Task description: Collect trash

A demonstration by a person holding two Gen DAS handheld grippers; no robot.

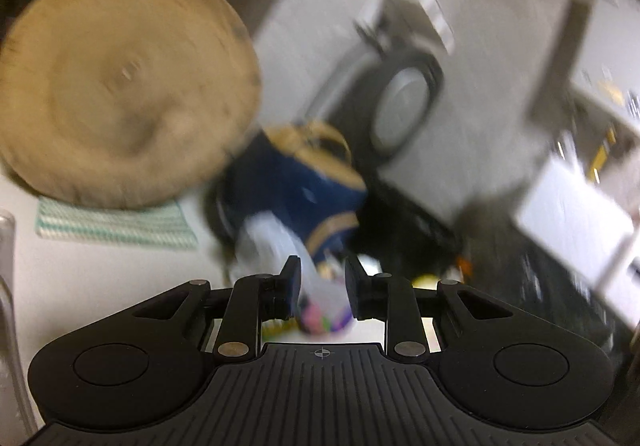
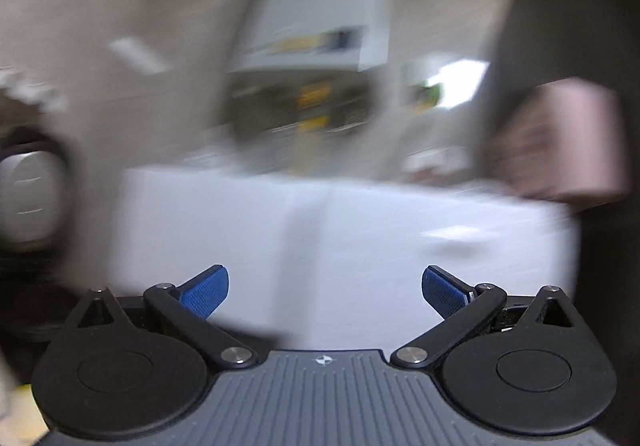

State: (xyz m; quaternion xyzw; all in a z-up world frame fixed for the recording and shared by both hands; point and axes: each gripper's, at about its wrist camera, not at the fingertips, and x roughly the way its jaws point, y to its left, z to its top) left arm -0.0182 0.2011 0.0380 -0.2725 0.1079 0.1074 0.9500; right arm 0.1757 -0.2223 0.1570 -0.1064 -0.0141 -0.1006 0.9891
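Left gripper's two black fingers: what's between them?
In the left wrist view, the left gripper pinches a clear plastic wrapper with pink and green print.

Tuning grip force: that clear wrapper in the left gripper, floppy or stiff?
Likely floppy: the clear wrapper looks like thin crumpled film, and it trails past the left gripper. Probably very light. It may slip, since smooth plastic sits between narrow pads. Blur limits certainty.

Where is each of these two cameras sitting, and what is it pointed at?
Left wrist view: sits on the left gripper, looking down along its fingers at a pale plastic wrapper held between them, a blue bag and round tan cushion beyond.
Right wrist view: sits on the right gripper, fingers wide apart, facing a blurred white box.
Both show only gripper parts; shared objects unclear.
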